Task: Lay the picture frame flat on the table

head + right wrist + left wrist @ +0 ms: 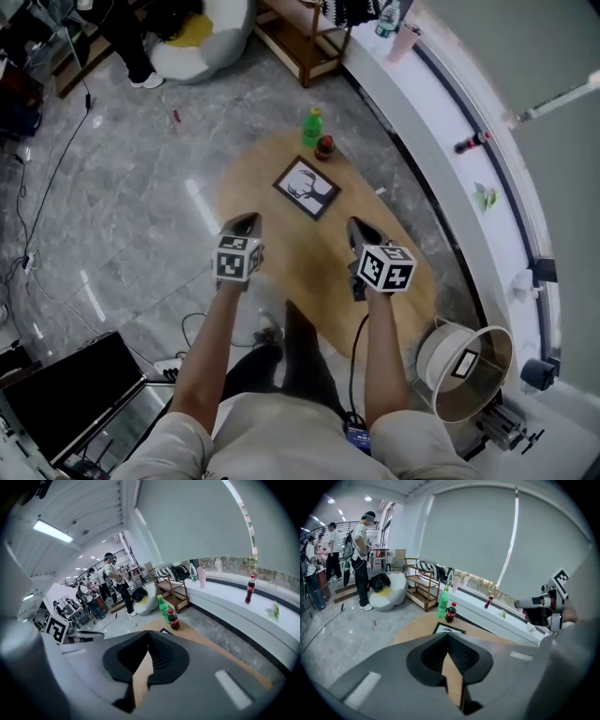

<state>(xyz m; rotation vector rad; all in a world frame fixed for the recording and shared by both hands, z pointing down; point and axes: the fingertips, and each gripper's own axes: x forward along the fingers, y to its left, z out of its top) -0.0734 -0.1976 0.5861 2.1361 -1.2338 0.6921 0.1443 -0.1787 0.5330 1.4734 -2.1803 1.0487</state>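
Beyond left claw point(246, 223) and right claw point(361, 229), both clenched empty, black rectangular picture frame point(307, 187) lies flat on oval wooden counter point(309, 274); lift away high, no nudging.

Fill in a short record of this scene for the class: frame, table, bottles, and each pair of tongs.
picture frame: lies flat on the table, picture side up
table: oval, wooden top
green bottle: upright at the far end, beyond the frame
cola bottle: upright, right beside the green bottle
left tongs: shut, empty, clear of the frame
right tongs: shut, empty, clear of the frame
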